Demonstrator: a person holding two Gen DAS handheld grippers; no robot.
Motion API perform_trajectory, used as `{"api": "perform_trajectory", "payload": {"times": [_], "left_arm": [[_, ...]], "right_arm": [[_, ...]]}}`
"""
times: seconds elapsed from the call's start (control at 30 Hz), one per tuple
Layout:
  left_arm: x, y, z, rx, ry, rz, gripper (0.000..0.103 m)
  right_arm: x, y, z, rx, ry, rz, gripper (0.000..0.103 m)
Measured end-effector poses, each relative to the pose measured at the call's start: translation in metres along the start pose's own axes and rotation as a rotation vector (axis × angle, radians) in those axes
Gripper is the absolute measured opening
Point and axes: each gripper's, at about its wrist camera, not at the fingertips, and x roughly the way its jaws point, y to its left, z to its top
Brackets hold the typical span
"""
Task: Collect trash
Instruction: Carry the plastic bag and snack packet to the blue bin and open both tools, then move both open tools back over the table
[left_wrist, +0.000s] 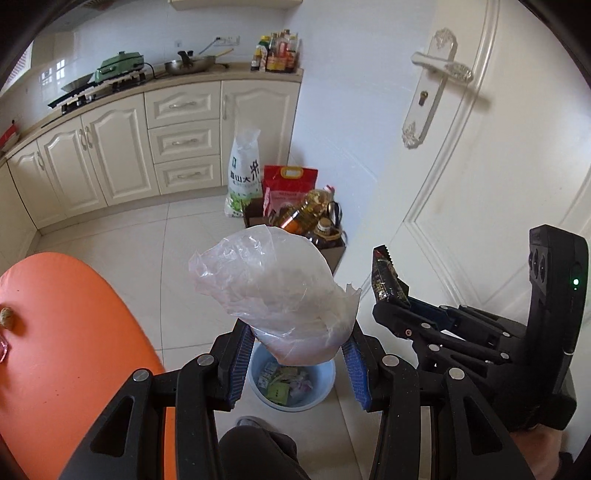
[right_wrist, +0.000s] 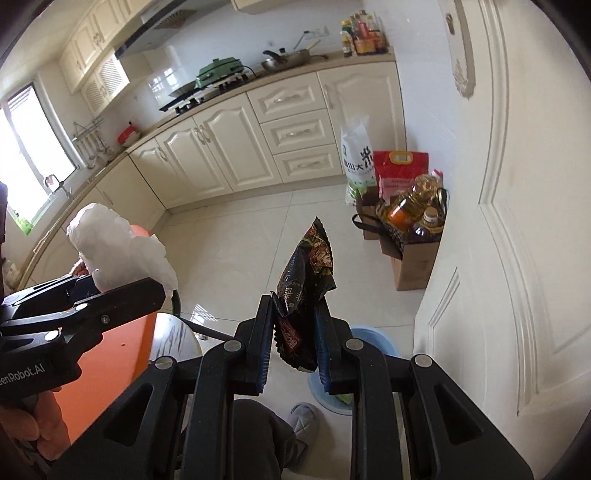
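Note:
My left gripper is shut on a crumpled clear plastic bag and holds it right above a light blue trash bin on the floor; the bin holds several wrappers. My right gripper is shut on a dark snack wrapper and holds it upright, with the blue bin just below and to its right. The right gripper with the wrapper also shows in the left wrist view, to the right of the bag. The left gripper with the bag shows at the left of the right wrist view.
An orange table lies at the left with a small nut-like scrap. A cardboard box with oil bottles and rice bags stands by the white door. Kitchen cabinets line the back. My slippered foot is below.

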Motion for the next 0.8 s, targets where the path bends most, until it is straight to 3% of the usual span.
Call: {"api": "perform_trajectory", "payload": {"times": [0.4,0.5,0.57,0.67,0.73,0.8], "left_arm": [[0.162,0.001,0.109,-0.020,0.273,-0.055,0.045],[0.193,0.007,0.116,-0.020,0.319,-0.033,0.045],[0.209,0.007,0.118,-0.031,0.349,-0.034,0.052],[0.220,0.005,0.118,-0.023,0.352,0.015,0.076],[0.224,0.000,0.112,-0.016,0.344,0.029,0.080],[0.226,-0.005,0.112,-0.012,0.341,0.051,0.081]], "right_arm": [[0.097,-0.071,-0.029,0.149,0.187,0.005,0.024],[0.117,-0.080,-0.034,0.157,0.221,-0.014,0.025],[0.126,-0.087,-0.036,0.167,0.238,-0.018,0.033],[0.132,-0.094,-0.040,0.171,0.246,-0.030,0.057],[0.132,-0.099,-0.042,0.180,0.238,-0.046,0.078],[0.128,-0.101,-0.044,0.191,0.232,-0.051,0.082]]}}
